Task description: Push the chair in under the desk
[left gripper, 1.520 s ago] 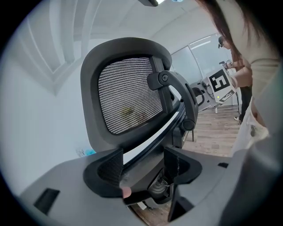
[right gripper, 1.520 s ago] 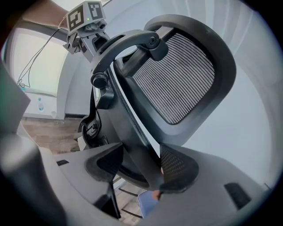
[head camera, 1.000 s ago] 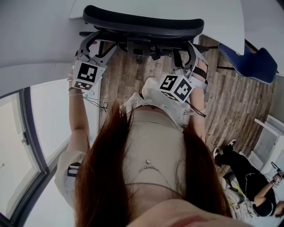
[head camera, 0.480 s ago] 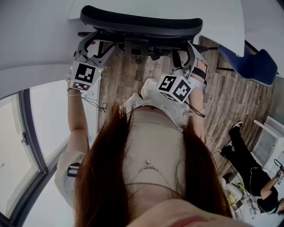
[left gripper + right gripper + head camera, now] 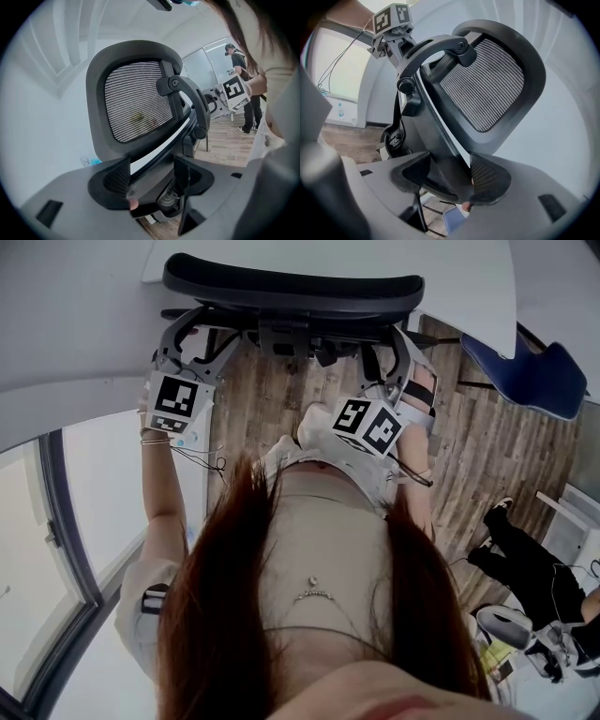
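Observation:
A black office chair stands in front of me; its curved back top (image 5: 291, 292) lies against the edge of the white desk (image 5: 84, 324). The mesh backrest (image 5: 136, 101) fills the left gripper view, and the backrest (image 5: 483, 84) also fills the right gripper view. My left gripper (image 5: 192, 334) holds the left side of the chair's back frame, and the frame bar runs between its pads (image 5: 117, 176). On the right side of that frame my right gripper (image 5: 394, 343) is closed, with the dark bar filling the gap between its pads (image 5: 485, 176).
A blue chair (image 5: 530, 371) stands to the right on the wooden floor (image 5: 487, 456). A person in black (image 5: 525, 568) sits on the floor at lower right. A glass wall with a dark frame (image 5: 56, 521) runs along the left. More white desk top (image 5: 469, 277) reaches right.
The chair back and both grippers sit slightly farther up and left in the head view. The person at lower right has shifted position.

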The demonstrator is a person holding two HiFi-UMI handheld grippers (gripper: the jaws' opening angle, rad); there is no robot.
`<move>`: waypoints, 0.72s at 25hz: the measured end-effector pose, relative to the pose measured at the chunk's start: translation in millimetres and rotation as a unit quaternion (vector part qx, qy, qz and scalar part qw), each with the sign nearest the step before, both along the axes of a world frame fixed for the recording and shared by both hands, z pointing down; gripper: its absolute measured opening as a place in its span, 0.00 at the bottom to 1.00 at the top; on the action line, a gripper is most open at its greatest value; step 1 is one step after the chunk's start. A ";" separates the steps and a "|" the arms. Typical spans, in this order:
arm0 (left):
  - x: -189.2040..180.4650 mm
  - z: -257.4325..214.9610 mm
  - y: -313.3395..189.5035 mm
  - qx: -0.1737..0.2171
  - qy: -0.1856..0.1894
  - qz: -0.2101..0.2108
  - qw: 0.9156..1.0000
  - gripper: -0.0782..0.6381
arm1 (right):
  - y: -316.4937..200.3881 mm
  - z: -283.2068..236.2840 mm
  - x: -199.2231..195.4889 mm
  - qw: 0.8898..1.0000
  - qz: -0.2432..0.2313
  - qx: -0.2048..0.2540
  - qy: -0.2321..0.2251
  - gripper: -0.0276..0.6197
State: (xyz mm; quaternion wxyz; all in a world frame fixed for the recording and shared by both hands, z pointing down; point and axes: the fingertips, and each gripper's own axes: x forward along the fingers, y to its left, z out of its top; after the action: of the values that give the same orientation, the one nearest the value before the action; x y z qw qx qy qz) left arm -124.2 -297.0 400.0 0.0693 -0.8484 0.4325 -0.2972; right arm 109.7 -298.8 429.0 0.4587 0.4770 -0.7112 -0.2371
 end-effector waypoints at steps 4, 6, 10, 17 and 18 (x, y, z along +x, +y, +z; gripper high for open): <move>-0.7 -0.1 1.0 -0.001 0.001 -0.002 1.000 0.51 | -0.8 -0.1 -0.5 1.000 0.001 0.001 -0.001 0.47; -1.1 -0.7 0.7 0.001 0.001 -0.003 1.000 0.51 | -2.0 -0.5 -1.0 1.000 0.003 0.003 -0.001 0.47; 1.7 -1.4 -0.1 0.002 0.002 -0.005 1.000 0.51 | -4.4 -1.0 1.5 1.000 0.004 0.004 -0.002 0.47; 2.6 -1.0 -4.8 -0.002 0.004 -0.004 1.000 0.51 | -8.1 -0.2 1.8 1.000 0.005 0.008 -0.002 0.47; 2.6 -1.1 -5.0 -0.002 0.005 -0.004 1.000 0.51 | -8.2 -0.3 1.7 1.000 0.005 0.009 -0.002 0.47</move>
State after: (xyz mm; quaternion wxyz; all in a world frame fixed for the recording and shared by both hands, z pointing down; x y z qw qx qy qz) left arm -121.7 -302.1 398.9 0.0647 -0.8483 0.4356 -0.2940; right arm 111.4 -307.0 428.8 0.4541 0.4851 -0.7077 -0.2400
